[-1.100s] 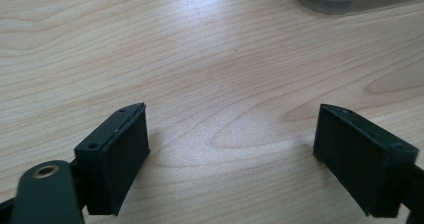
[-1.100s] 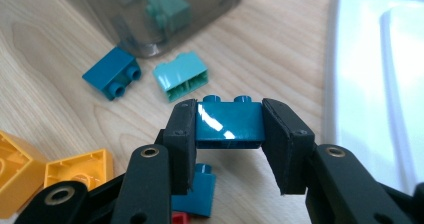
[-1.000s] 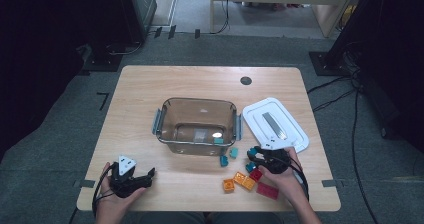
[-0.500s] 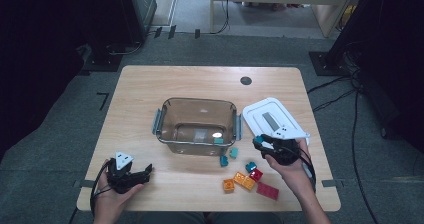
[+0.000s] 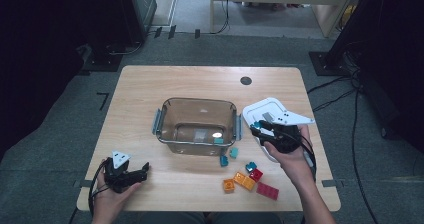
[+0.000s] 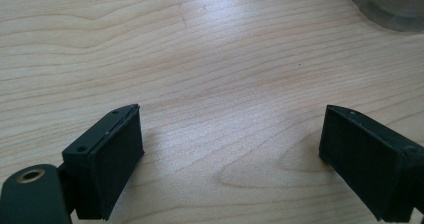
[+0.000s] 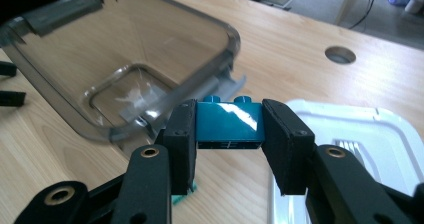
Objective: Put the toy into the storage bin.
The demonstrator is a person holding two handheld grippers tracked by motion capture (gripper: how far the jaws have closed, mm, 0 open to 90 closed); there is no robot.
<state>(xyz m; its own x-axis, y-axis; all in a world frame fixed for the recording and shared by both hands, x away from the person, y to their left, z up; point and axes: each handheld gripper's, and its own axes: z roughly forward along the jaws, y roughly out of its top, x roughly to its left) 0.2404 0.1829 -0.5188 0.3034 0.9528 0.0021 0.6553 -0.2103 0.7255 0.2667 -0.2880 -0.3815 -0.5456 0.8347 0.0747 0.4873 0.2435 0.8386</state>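
- Jaws of my right gripper (image 7: pixel 229 134) are clamped on a teal brick (image 7: pixel 229 124), at centre frame in the right gripper view, just beside the clear tub (image 5: pixel 199 110) at upper left.
- White lid (image 5: pixel 262 109) lies under it, right of centre in the high view.
- Left gripper (image 6: pixel 230 149) sits lower left, jaws wide apart over bare desk (image 6: pixel 200 59).
- Loose bricks (image 5: pixel 247 176) lie at lower centre.

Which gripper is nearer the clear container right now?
Right. The right gripper, shut on a teal brick, is just beside the clear container, at its right rim. The left gripper rests open near the table's front-left corner.
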